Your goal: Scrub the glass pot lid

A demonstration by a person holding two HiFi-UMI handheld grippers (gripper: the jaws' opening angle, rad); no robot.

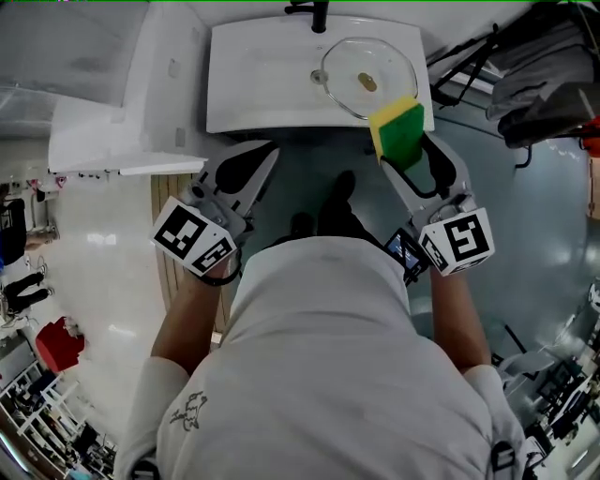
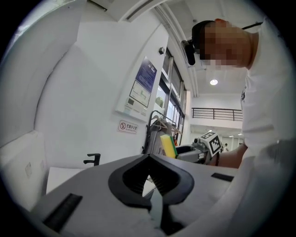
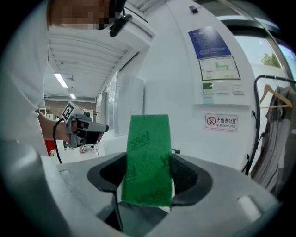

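Note:
The glass pot lid point(image 1: 367, 77) lies in the white sink point(image 1: 253, 84), at its right side, below the black faucet point(image 1: 319, 14). My right gripper point(image 1: 405, 155) is shut on a yellow and green sponge point(image 1: 397, 131), held upright in the air just in front of the sink's front edge, short of the lid. In the right gripper view the sponge's green face point(image 3: 148, 159) fills the gap between the jaws. My left gripper point(image 1: 272, 150) is shut with nothing in it, near the sink's front edge at the left. From the left gripper view the sponge point(image 2: 168, 145) shows beyond the shut jaws.
A white counter point(image 1: 122, 141) adjoins the sink on the left. A rack with hangers and dark cloth point(image 1: 525, 84) stands at the right. The person's dark shoes point(image 1: 333, 211) stand on the grey floor before the sink. Signs hang on the white wall point(image 3: 222, 122).

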